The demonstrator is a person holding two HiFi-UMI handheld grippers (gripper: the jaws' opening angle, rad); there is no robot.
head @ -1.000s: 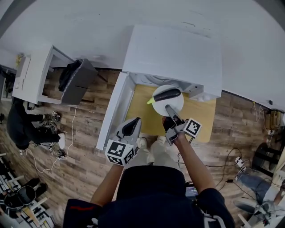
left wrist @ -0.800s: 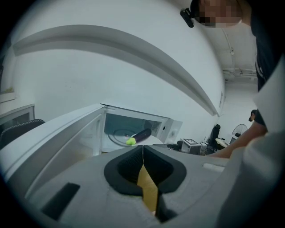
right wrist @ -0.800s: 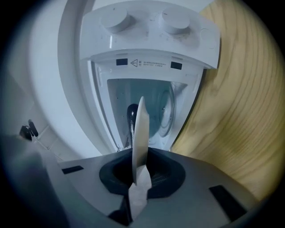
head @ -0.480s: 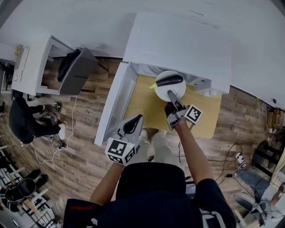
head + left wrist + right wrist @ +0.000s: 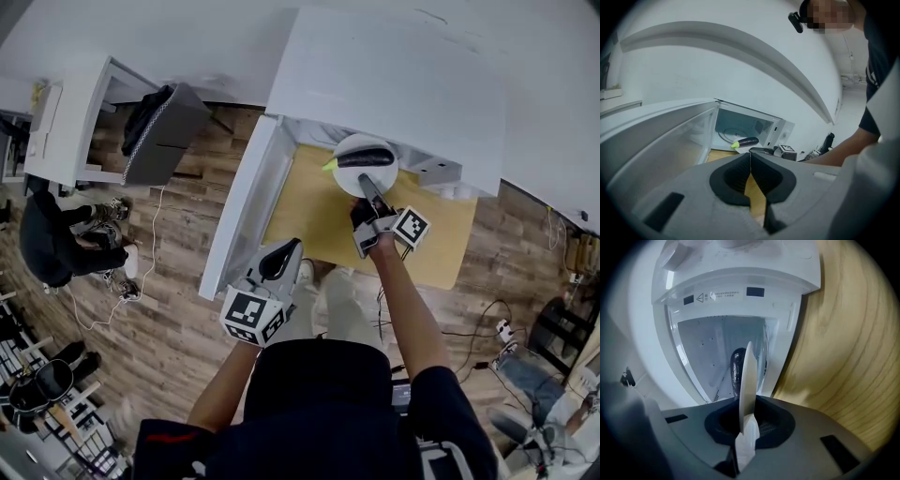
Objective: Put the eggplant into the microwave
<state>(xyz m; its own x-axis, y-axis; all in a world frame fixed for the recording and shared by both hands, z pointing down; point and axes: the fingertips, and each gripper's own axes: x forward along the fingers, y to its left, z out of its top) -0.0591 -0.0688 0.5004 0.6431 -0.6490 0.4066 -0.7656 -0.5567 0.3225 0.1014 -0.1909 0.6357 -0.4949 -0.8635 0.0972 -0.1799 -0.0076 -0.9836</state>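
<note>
1. Lying across a round white plate (image 5: 349, 180), the dark purple eggplant with a green stem end (image 5: 366, 157) is found just above the centre of the head view. It is at the mouth of the white microwave (image 5: 394, 84), whose door (image 5: 239, 220) is swung open to the left.
2. The plate's near rim is pinched by the right tongs (image 5: 367, 190), which are closed almost fully on the thin edge. In the right gripper view the plate is seen edge-on between the pads.
3. The left tongs (image 5: 278, 264) are shut with nothing between them. They are held left of centre, near the open door and at the near edge of the pale wooden surface (image 5: 305, 220).
4. The eggplant is judged smooth-skinned, firm and fairly light. Being rounded and unsecured, it is likely to roll or slide if the plate is tipped.
5. The plate is judged stiff, slick and breakable. A grip deep over the rim is called for, and the plate should be kept level while it is carried in.
</note>
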